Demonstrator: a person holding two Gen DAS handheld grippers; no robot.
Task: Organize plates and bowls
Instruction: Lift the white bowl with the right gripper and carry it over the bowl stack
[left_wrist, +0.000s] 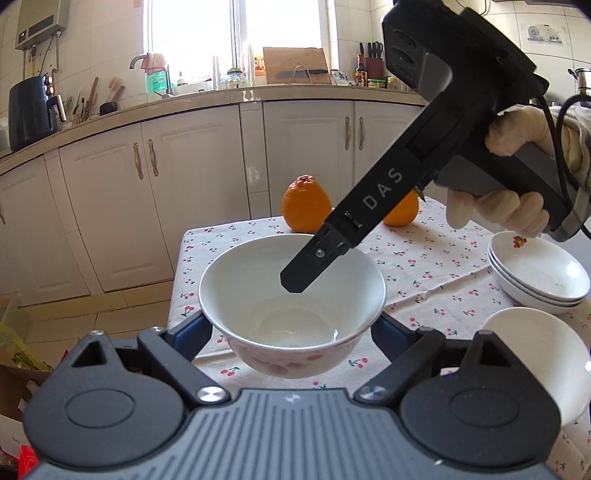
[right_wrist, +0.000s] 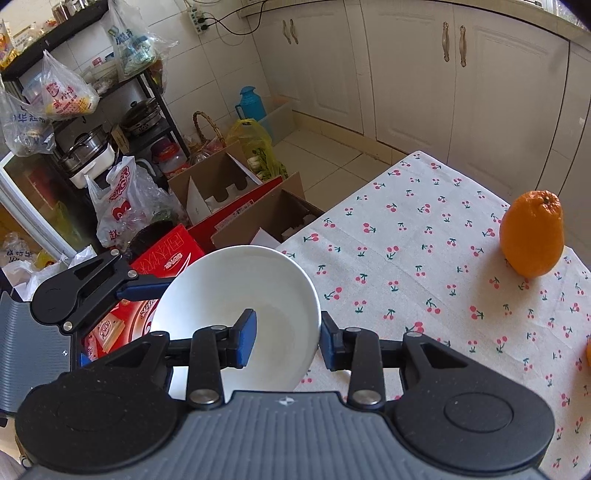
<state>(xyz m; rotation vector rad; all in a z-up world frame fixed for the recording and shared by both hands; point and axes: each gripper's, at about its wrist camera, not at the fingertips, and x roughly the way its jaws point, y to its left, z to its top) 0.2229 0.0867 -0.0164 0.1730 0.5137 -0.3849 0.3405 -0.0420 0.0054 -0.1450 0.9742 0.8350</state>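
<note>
A white bowl with pink flowers (left_wrist: 291, 295) hangs above the cherry-print tablecloth (left_wrist: 436, 273), gripped from both sides by my left gripper (left_wrist: 291, 328), whose blue pads press its outer wall. My right gripper (left_wrist: 295, 280) reaches into the same bowl from above. In the right wrist view my right gripper (right_wrist: 286, 338) is shut on the bowl's (right_wrist: 236, 306) right rim, one blue pad (right_wrist: 245, 336) inside and one outside. A stack of white plates (left_wrist: 539, 273) sits at the right. Another white bowl (left_wrist: 546, 350) stands near the right front.
Two oranges (left_wrist: 306, 205) stand at the table's far side; one shows in the right wrist view (right_wrist: 532, 236). White kitchen cabinets (left_wrist: 184, 177) lie beyond. Cardboard boxes (right_wrist: 240, 199), bags and a shelf rack (right_wrist: 92, 110) crowd the floor left of the table.
</note>
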